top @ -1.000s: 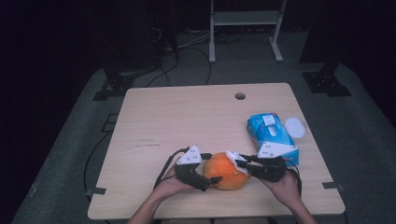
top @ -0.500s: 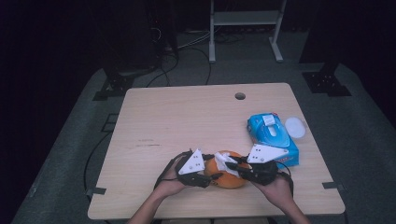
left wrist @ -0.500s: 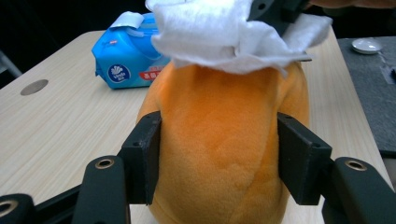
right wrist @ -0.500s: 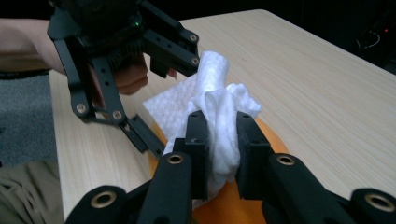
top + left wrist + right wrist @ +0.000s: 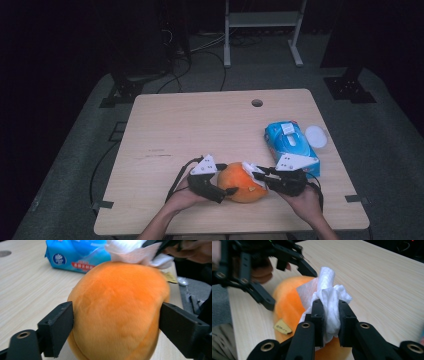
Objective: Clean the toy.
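An orange plush ball (image 5: 243, 182) lies near the table's front edge. My left gripper (image 5: 227, 180) comes at it from the left. In the left gripper view its jaws (image 5: 116, 317) have just been opening, with the ball (image 5: 117, 310) between them and both pads still against its sides. My right gripper (image 5: 330, 320) is shut on a crumpled white wipe (image 5: 329, 295) and holds it against the top of the ball (image 5: 287, 305). From above, that wipe (image 5: 248, 167) sits on the ball's upper right. A yellow tag (image 5: 282, 327) hangs from the ball.
A blue pack of wipes (image 5: 290, 145) lies just behind my right hand, with a white round lid (image 5: 316, 136) beside it at the table's right edge. A cable hole (image 5: 257, 103) is near the far edge. The wooden table (image 5: 200, 125) is bare to the left and behind.
Half a second ago the two grippers crowded closer over the ball, which looked squeezed. Now the left jaws stand wider and more of the ball shows. The wipe stays on it.
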